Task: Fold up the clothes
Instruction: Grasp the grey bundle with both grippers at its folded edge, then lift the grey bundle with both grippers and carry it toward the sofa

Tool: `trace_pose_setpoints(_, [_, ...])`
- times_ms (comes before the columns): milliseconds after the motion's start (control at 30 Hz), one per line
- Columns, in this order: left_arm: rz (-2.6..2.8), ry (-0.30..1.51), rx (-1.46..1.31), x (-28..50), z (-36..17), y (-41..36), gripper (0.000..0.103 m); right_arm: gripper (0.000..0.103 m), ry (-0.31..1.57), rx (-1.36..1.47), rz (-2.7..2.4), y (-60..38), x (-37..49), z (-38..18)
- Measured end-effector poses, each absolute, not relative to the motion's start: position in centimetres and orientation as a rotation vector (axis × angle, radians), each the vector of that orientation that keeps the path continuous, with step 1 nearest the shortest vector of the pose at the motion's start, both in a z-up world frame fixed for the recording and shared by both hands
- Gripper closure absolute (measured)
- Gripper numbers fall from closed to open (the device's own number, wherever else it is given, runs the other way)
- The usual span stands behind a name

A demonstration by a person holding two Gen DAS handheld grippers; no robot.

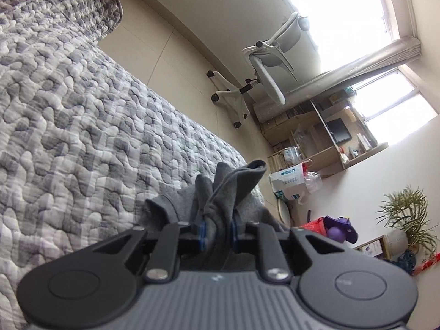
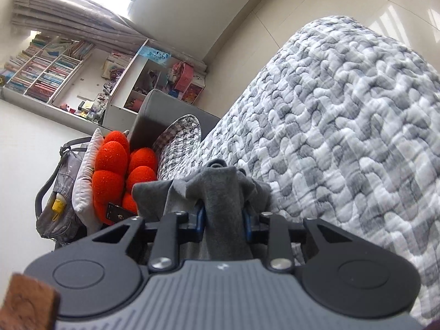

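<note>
Grey, soft garment bunches limply as the left gripper and right gripper both clamp it, best held at its edges.

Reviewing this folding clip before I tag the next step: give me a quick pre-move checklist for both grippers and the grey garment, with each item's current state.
1. Left gripper has cloth between its pads: ok, the grey garment is bunched in the jaws.
2. Right gripper has cloth between its pads: ok, a thick fold of the garment sits in the jaws.
3. Both grips are at matching corners or edges: cannot tell, the cloth is crumpled at both.
4. Quilt ahead is free for laying the garment down: ok, nothing lies on the visible stretch.
5. Garment is clear of the red cushion: cannot tell.
6. Rest of the garment hangs untangled: cannot tell, it is out of view.
</note>
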State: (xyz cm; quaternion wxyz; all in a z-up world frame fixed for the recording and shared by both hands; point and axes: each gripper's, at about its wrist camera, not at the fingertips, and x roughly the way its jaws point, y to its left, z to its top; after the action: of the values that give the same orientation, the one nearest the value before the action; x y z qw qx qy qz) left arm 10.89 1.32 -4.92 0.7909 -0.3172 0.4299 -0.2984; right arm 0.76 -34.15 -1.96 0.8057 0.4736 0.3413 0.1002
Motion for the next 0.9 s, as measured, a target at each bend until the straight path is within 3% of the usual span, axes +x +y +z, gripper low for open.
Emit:
trace_pose_setpoints(67, [-0.623, 0.922, -0.638, 11.8, -5.3, 1.4, 0.078, 0.070, 0.744, 0.990, 0.197, -33.9, 2.1, -2.3])
trace_pose_setpoints(167, [-0.613, 0.923, -0.583, 13.6, -5.7, 1.2, 0.054, 0.068, 0.758, 0.990, 0.146, -34.0, 2.6, -3.3])
trace_pose_setpoints(367, [-0.597, 0.992, -0.563, 15.7, -7.3, 1.2, 0.052, 0.055, 0.732, 0.983, 0.111, -34.9, 0.8, -4.0])
trace_pose_setpoints(633, [-0.634, 1.022, -0.658, 15.4, -9.0, 2.7, 0.046, 0.053, 0.757, 1.036, 0.165, -33.9, 1.2, -5.5])
trace_pose_setpoints(700, [-0.642, 1.025, -0.656, 15.2, -8.9, 2.5, 0.042, 0.069, 0.762, 1.022, 0.177, -33.3, 1.6, -5.5])
trace_pose_setpoints(767, [-0.648, 1.033, -0.654, 15.1, -8.8, 2.3, 0.041, 0.075, 0.757, 1.033, 0.182, -33.5, 1.2, -4.8])
trace_pose_setpoints(900, [-0.674, 1.057, -0.652, 15.2, -8.4, 2.1, 0.031, 0.078, 0.785, 1.049, 0.167, -35.0, 0.1, -3.7])
